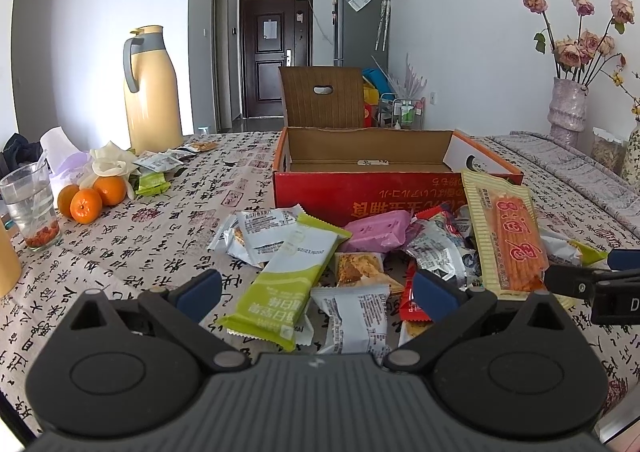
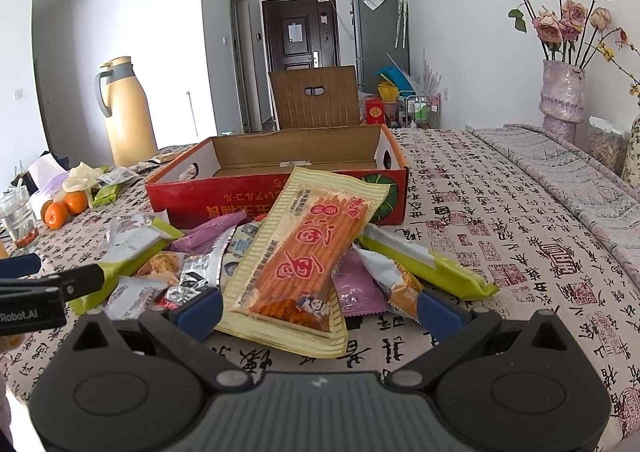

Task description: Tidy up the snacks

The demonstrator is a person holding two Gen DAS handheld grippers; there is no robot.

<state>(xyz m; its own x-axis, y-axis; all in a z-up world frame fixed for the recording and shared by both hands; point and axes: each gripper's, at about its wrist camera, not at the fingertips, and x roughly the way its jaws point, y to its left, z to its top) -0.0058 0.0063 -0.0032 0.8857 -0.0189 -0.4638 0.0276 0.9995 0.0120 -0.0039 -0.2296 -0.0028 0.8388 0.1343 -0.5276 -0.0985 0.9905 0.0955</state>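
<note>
A pile of snack packets (image 1: 360, 252) lies on the tablecloth in front of an open red cardboard box (image 1: 360, 192), whose inside looks empty. My left gripper (image 1: 316, 294) is open just above the pile's near side, with a green bar packet (image 1: 280, 284) and a white packet (image 1: 354, 322) between its fingers. My right gripper (image 2: 320, 310) is open too. The near end of a long yellow packet of orange sticks (image 2: 304, 256) lies between its fingers, untouched by either pad, and its far end leans against the red box (image 2: 240, 204). The same yellow packet (image 1: 508, 236) shows at the right of the left wrist view.
A yellow thermos jug (image 1: 150, 92), oranges (image 1: 90, 198), a glass (image 1: 30, 208) and tissues stand at the left. A vase of dried roses (image 2: 562, 100) stands at the far right. A wooden chair (image 1: 322, 96) is behind the box. Bare tablecloth (image 2: 500, 232) lies to the right.
</note>
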